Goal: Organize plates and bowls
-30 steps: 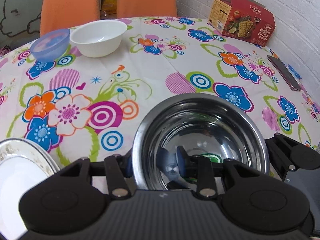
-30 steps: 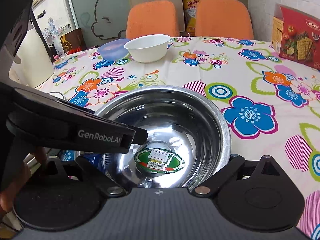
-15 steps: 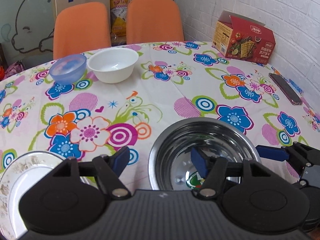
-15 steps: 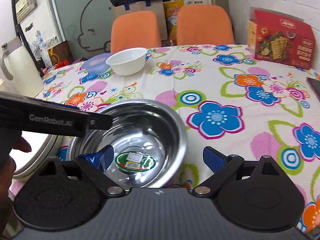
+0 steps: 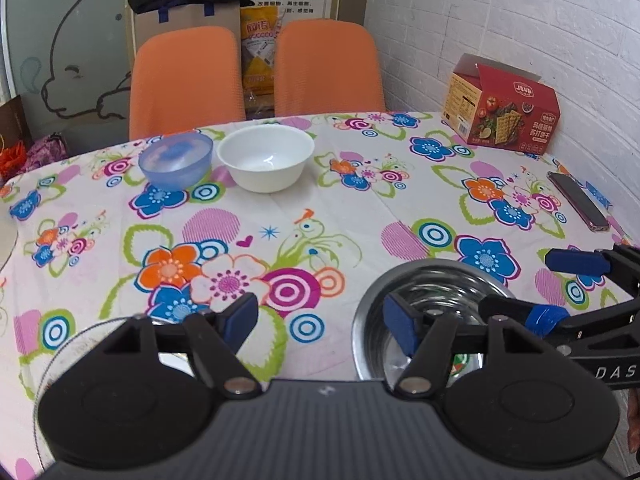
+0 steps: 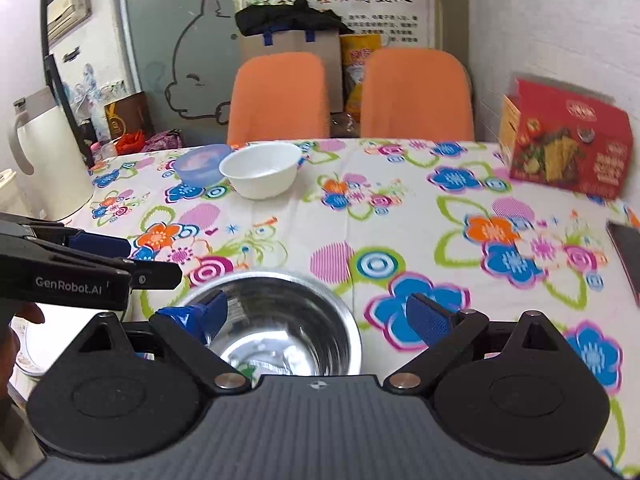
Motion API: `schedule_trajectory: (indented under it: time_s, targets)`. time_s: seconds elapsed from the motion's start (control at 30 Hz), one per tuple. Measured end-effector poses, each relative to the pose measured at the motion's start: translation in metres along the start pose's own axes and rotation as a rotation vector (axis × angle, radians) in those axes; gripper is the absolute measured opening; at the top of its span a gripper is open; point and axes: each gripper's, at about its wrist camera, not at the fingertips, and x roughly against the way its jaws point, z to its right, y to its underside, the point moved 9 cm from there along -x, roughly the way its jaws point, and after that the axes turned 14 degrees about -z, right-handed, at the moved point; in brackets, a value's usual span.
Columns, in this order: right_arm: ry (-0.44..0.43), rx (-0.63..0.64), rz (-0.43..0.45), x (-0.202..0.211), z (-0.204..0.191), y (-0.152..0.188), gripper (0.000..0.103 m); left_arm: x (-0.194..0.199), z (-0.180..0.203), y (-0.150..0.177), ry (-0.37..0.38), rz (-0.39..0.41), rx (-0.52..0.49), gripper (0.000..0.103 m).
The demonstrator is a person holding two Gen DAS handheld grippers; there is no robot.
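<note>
Both pairs of jaws stand spread and hold nothing: we record the left gripper [image 5: 320, 320] and the right gripper [image 6: 316, 320] raised above the near edge of the table [image 5: 340, 208], side by side.

Landmark for this entry: the steel bowl [image 6: 280, 320], resting upright on the flowered cloth at the near edge, a green-rimmed sticker partly visible on its inner bottom.

- Right gripper: poised over the steel bowl, its left blue pad [image 6: 200, 316] above the bowl's left rim, the right pad out past the rim over the cloth. We cannot tell whether any pad touches the metal.
- Left gripper: just left of the steel bowl [image 5: 432, 304], its right pad overlapping the bowl's left side in the left wrist view.
- Plate [image 6: 36, 340]: white with a patterned rim, just left of the steel bowl (largely hidden behind the left gripper).
- White bowl [image 5: 266, 158] and blue translucent bowl [image 5: 176, 158]: well beyond the steel bowl, at the far side, close beside each other, the blue one on the left.
- Red cracker box [image 5: 502, 114]: far right of the steel bowl, by the brick wall.
- Phone [image 5: 580, 202]: right of the steel bowl, lying flat.
- Two orange chairs [image 5: 256, 72]: behind the table.
</note>
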Motion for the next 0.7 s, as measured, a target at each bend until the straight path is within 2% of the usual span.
schedule_trajectory:
  time_s: [0.17, 0.27, 0.33, 0.47, 0.53, 0.6, 0.7]
  targets:
    - [-0.001, 0.075, 0.007, -0.014, -0.006, -0.044, 0.084, -0.007, -0.029, -0.019, -0.031, -0.017, 0.039, 0.067]
    - [-0.02, 0.113, 0.006, -0.031, -0.011, -0.077, 0.084, -0.013, -0.05, -0.039, -0.022, -0.022, 0.091, 0.067]
    - [-0.031, 0.131, 0.01, -0.047, -0.013, -0.102, 0.084, -0.02, -0.067, -0.058, 0.006, -0.018, 0.164, 0.067]
    - [-0.004, 0.137, 0.011, -0.093, -0.015, -0.143, 0.084, -0.05, -0.098, -0.095, 0.108, -0.04, 0.398, 0.067]
    - [0.017, 0.142, -0.011, -0.118, -0.014, -0.155, 0.084, -0.069, -0.107, -0.108, 0.133, -0.069, 0.48, 0.066]
    - [0.029, 0.158, -0.041, -0.142, -0.01, -0.162, 0.084, -0.088, -0.115, -0.116, 0.121, -0.104, 0.538, 0.067]
    - [0.035, 0.167, -0.088, -0.17, -0.003, -0.164, 0.084, -0.111, -0.122, -0.122, 0.178, -0.15, 0.626, 0.067]
